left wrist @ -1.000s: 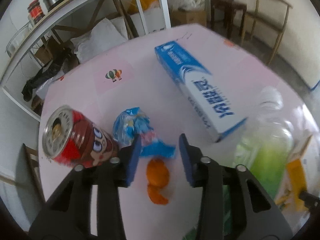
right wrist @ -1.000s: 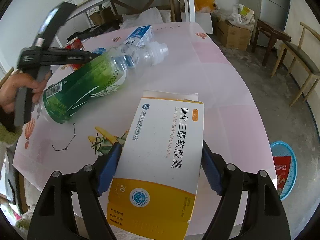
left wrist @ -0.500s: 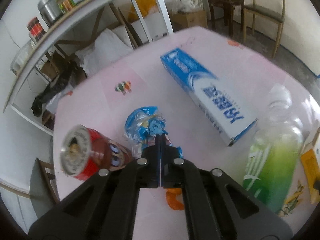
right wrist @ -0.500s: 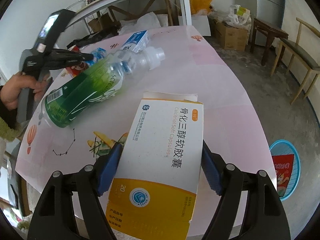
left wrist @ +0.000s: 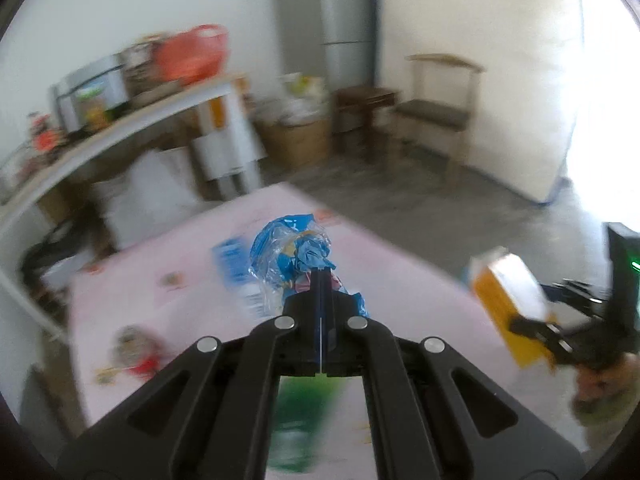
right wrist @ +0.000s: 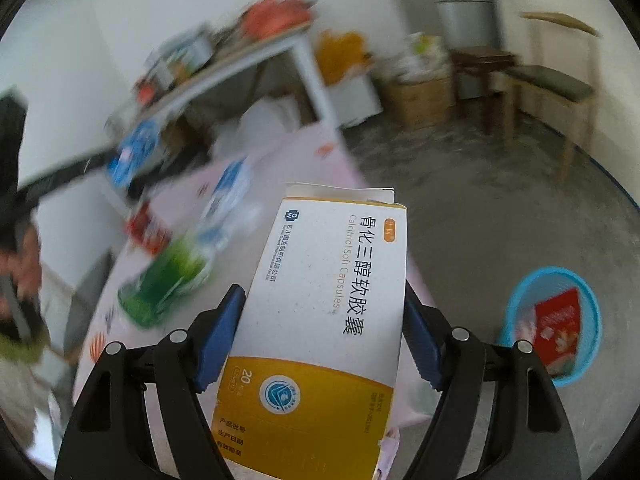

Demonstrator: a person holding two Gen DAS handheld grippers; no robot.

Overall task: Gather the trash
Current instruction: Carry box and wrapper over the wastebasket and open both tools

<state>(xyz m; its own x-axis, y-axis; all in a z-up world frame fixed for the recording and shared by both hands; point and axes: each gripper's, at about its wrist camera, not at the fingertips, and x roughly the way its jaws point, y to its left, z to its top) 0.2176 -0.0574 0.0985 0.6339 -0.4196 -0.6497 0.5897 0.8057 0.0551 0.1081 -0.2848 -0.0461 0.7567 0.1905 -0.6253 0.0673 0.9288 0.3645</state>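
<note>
My left gripper is shut on a crumpled blue plastic wrapper and holds it up above the pink table. That wrapper also shows blurred in the right wrist view, at the left. My right gripper is shut on a white and yellow medicine box, lifted off the table; the same box appears at the right of the left wrist view. On the table lie a green bottle, a red can and a blue and white box.
A blue basket with a red packet in it stands on the floor at the right. A white shelf with jars and tins runs behind the table. Wooden chairs and cardboard boxes stand by the far wall.
The left gripper closed on the blue wrapper and lifted it clear of the table. The right gripper raised the medicine box and swung toward the floor basket; both views are now blurred.
</note>
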